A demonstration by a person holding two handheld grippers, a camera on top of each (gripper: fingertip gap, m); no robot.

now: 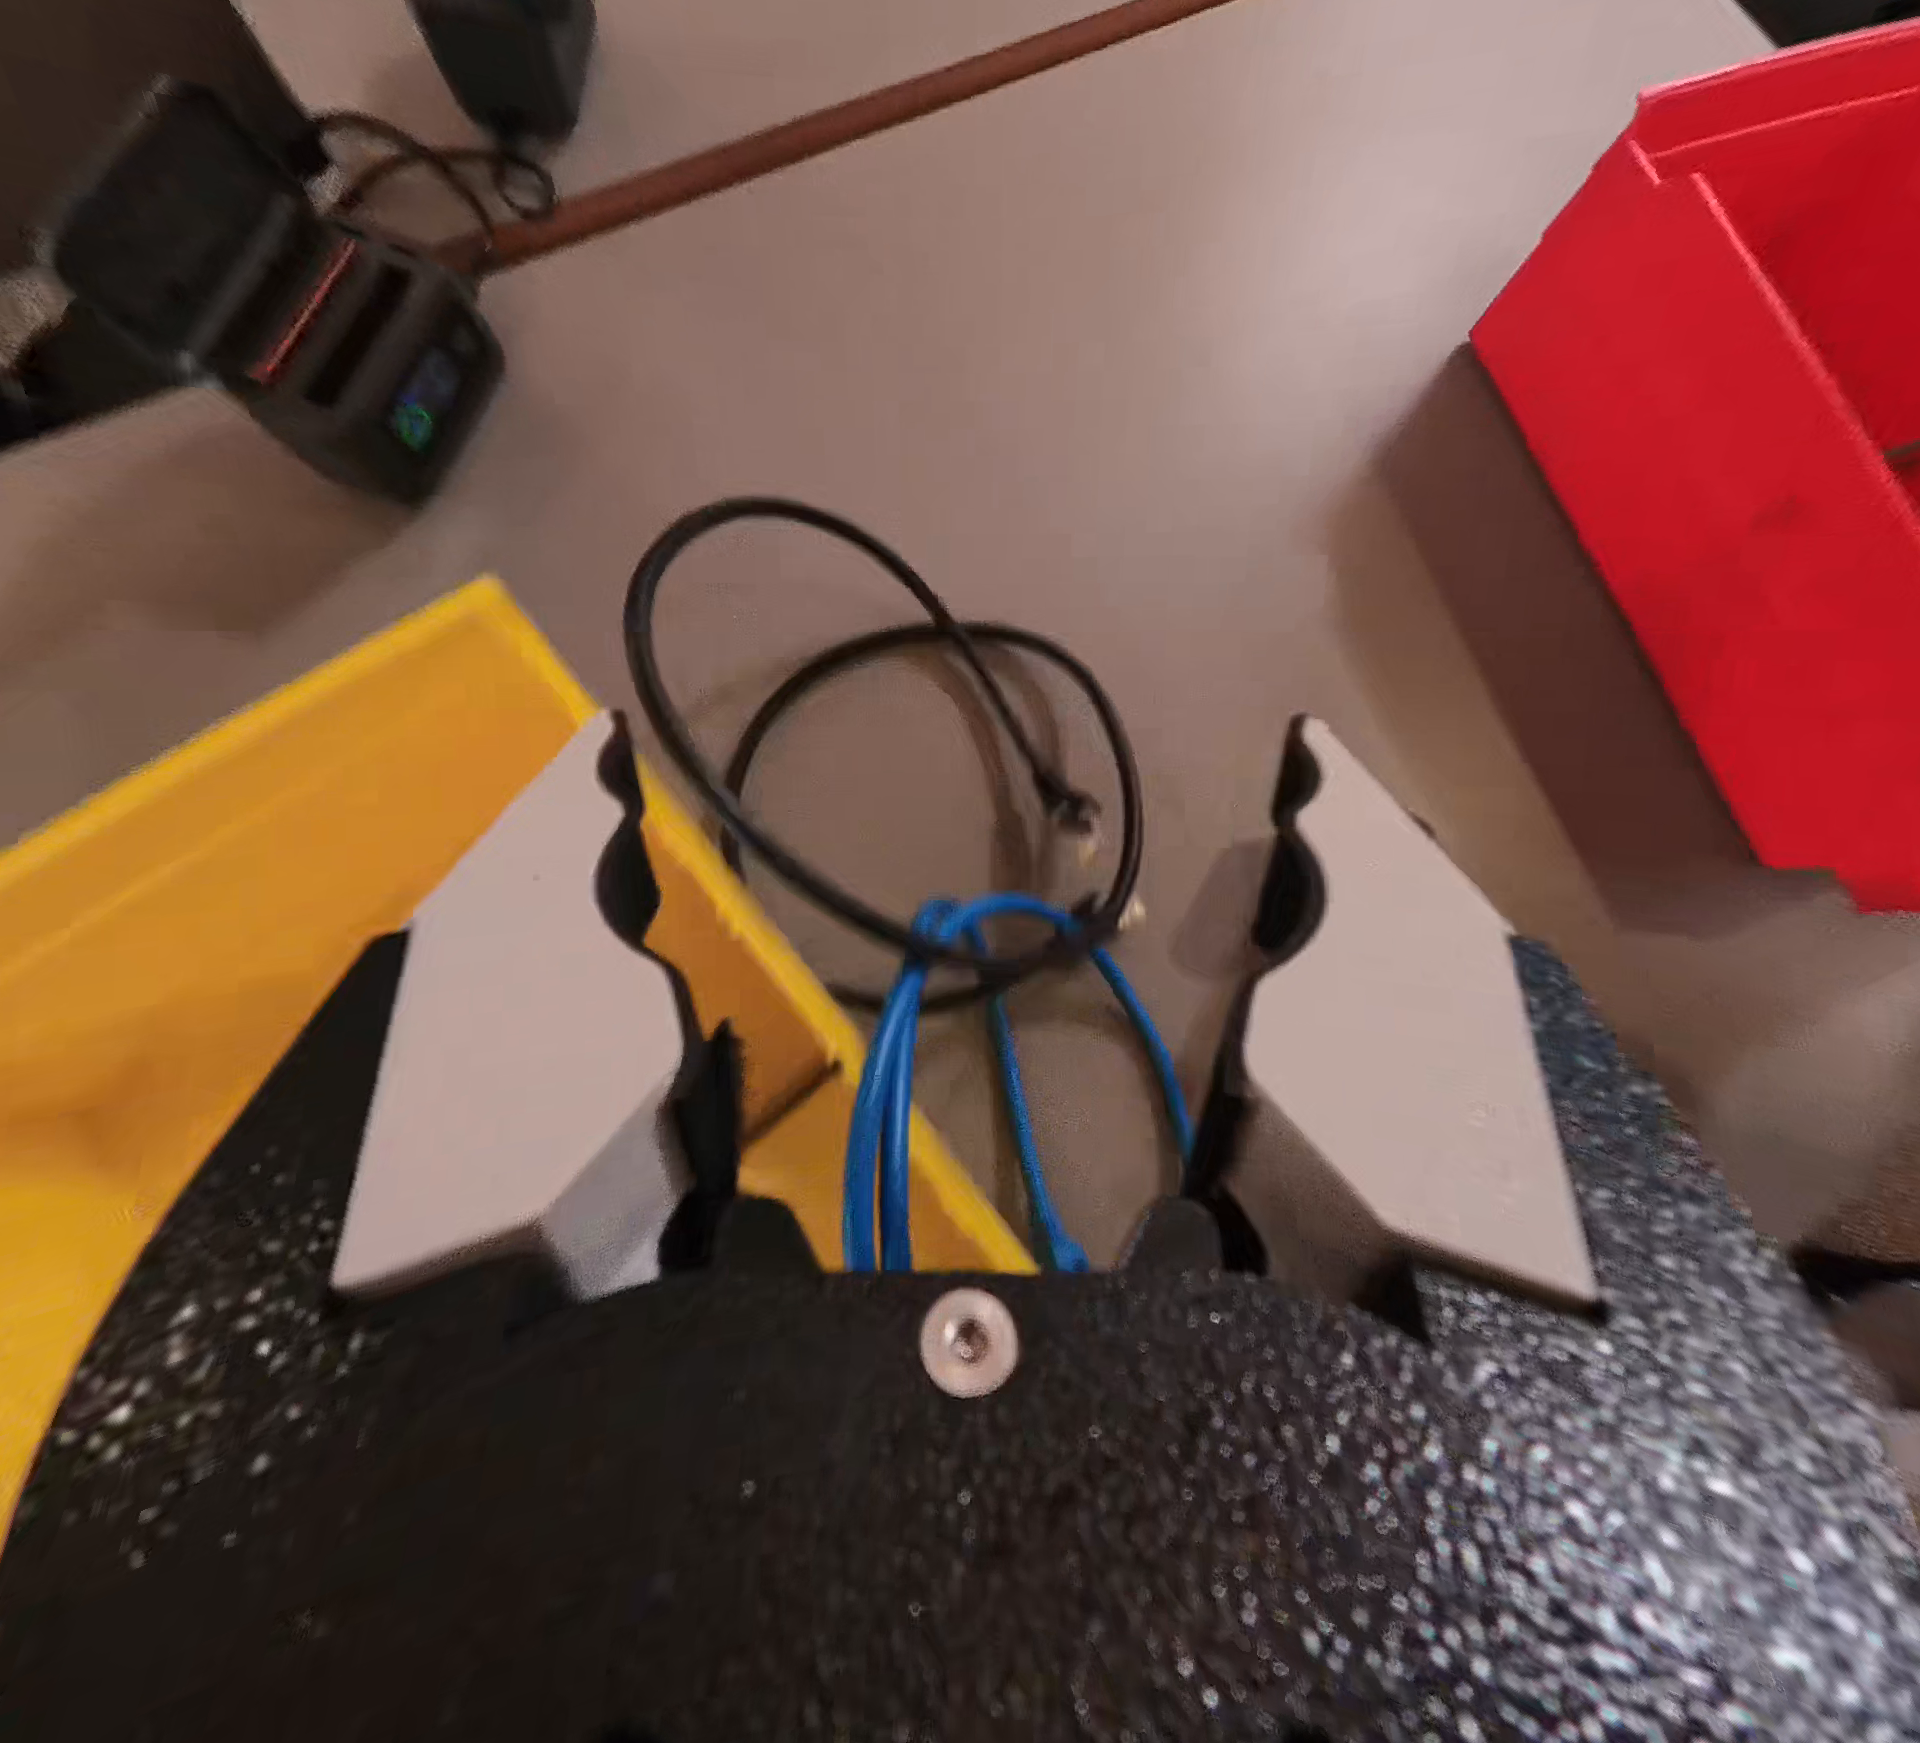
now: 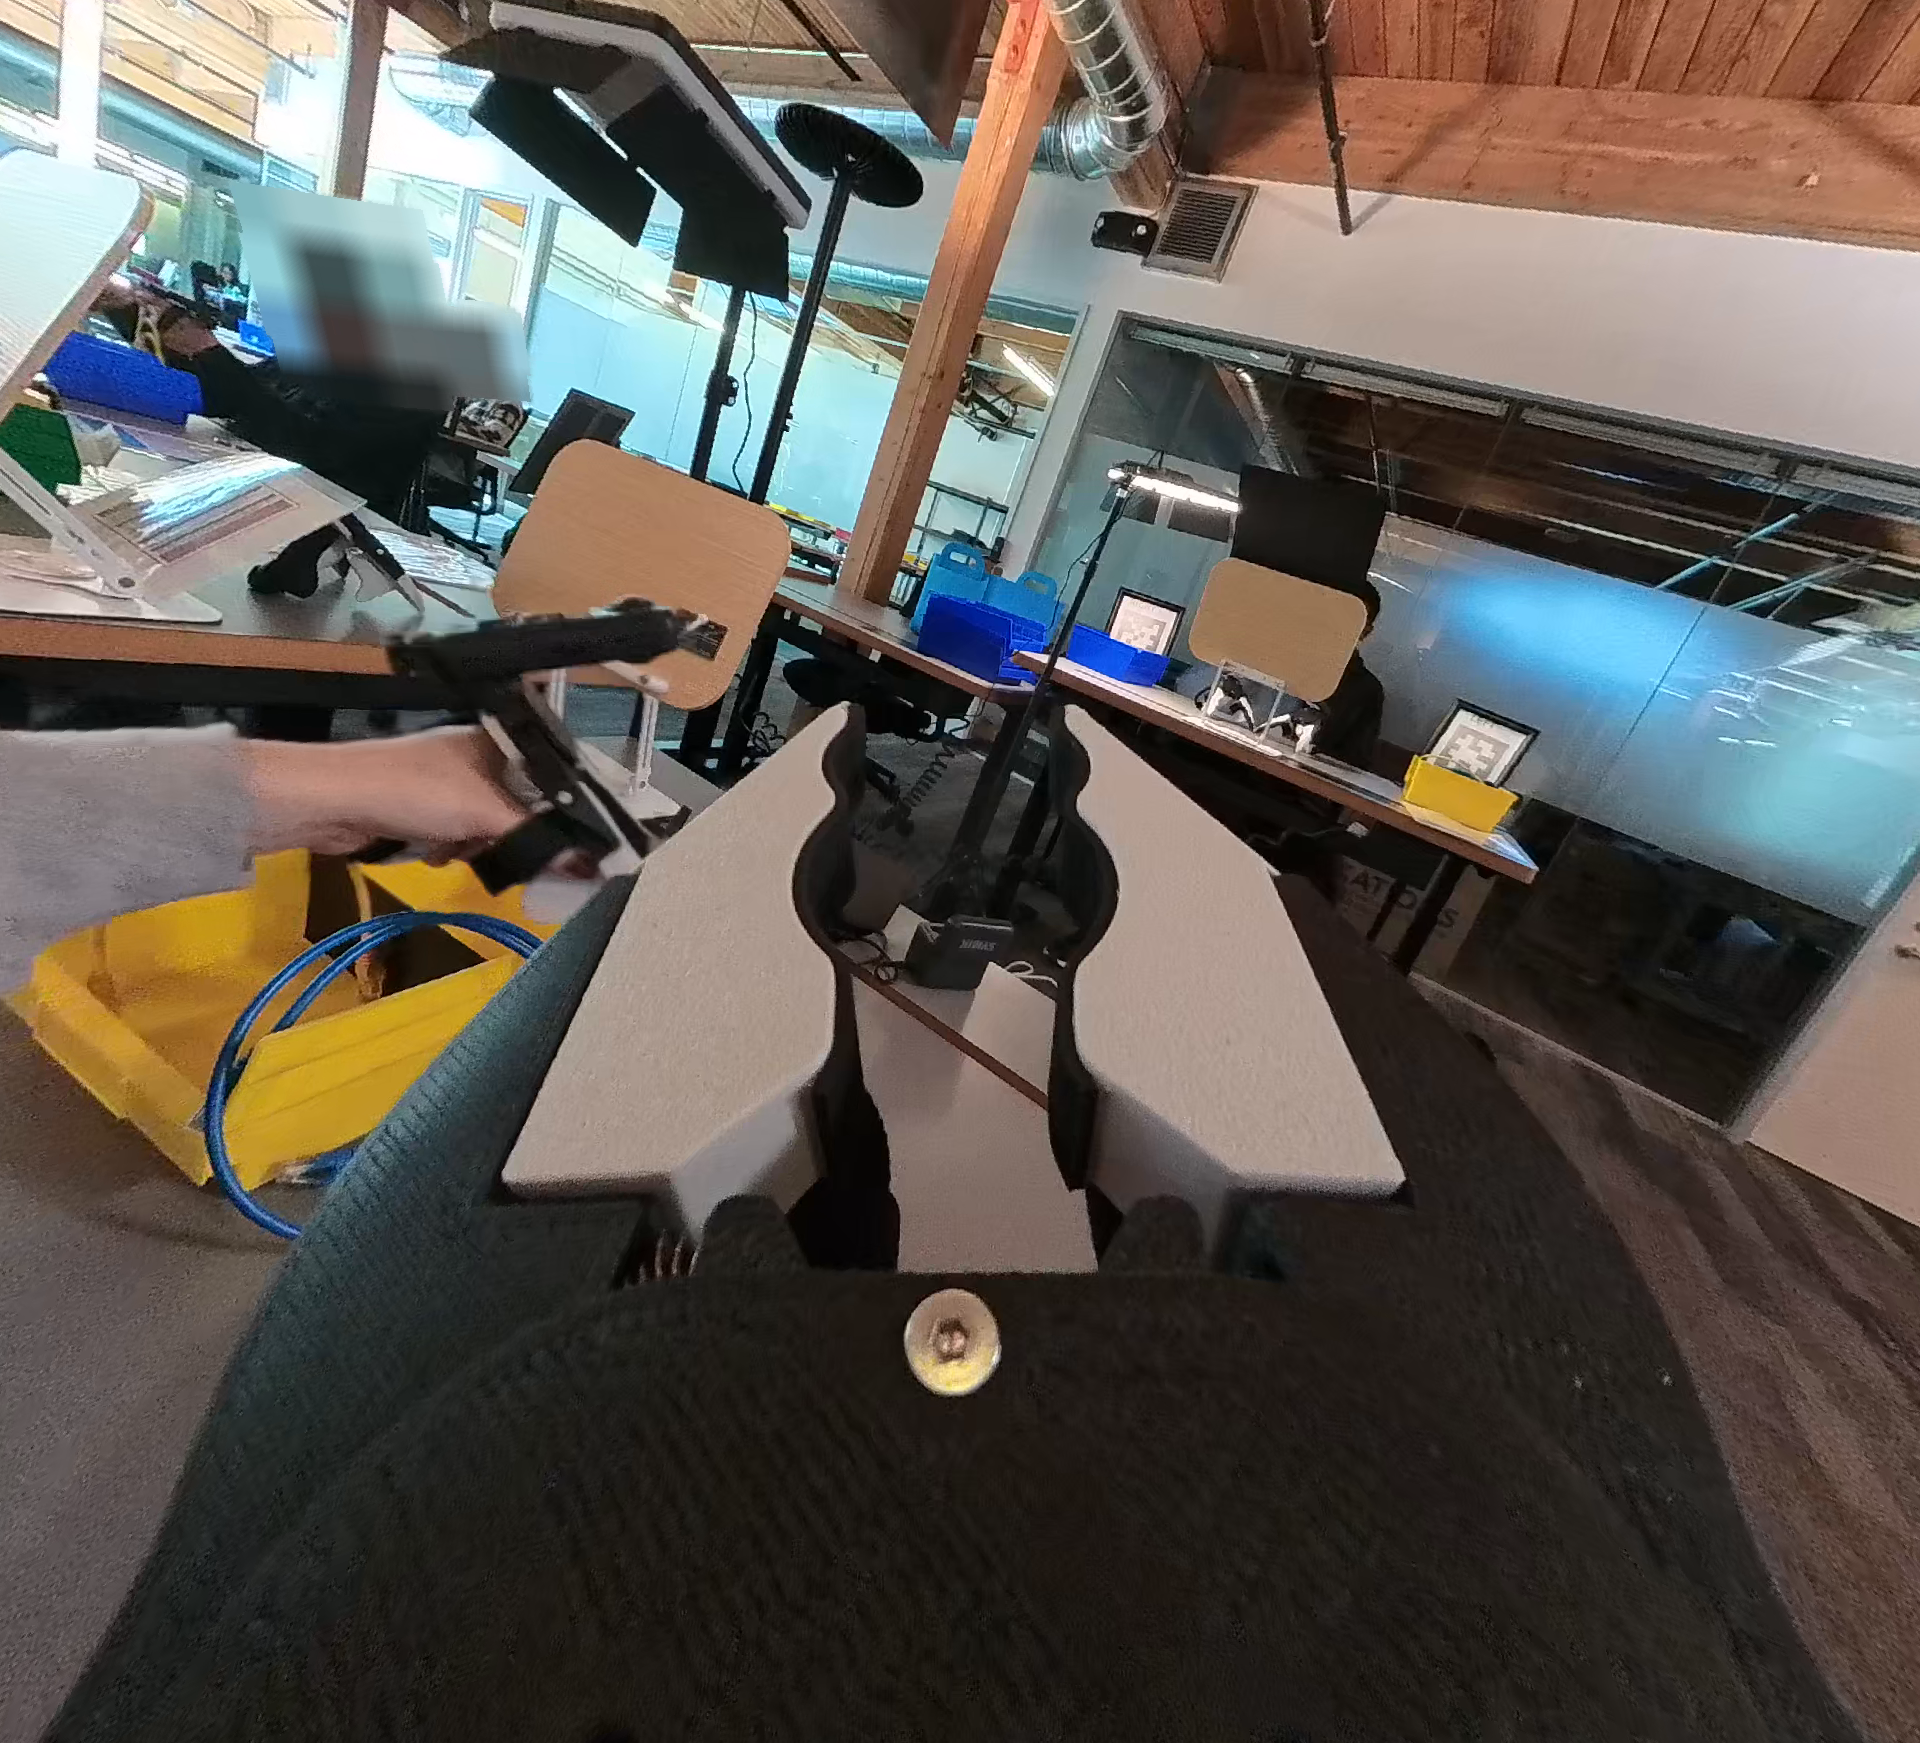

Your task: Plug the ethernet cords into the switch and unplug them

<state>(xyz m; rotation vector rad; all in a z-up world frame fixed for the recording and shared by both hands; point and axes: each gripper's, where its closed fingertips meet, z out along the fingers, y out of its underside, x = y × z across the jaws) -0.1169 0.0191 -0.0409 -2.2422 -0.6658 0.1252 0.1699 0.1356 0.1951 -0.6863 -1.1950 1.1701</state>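
The left gripper [image 1: 951, 737] is pointing downward with jaws spread wide, while the right gripper [image 2: 956, 737] is aiming level, jaws narrowly parted, holding nothing

The left wrist view looks steeply down between its own left tongs [image 1: 956, 748] at the beige tabletop [image 1: 1039, 291], close above a coiled blue cable [image 1: 894, 1070] beside a yellow plastic bin [image 1: 260, 810]. The right wrist view faces nearly level over its right tongs [image 2: 961, 727], out across the room. Both views share the yellow bin [image 2: 135, 1018], the blue cable [image 2: 249, 1049] and the tabletop [image 2: 104, 1381].
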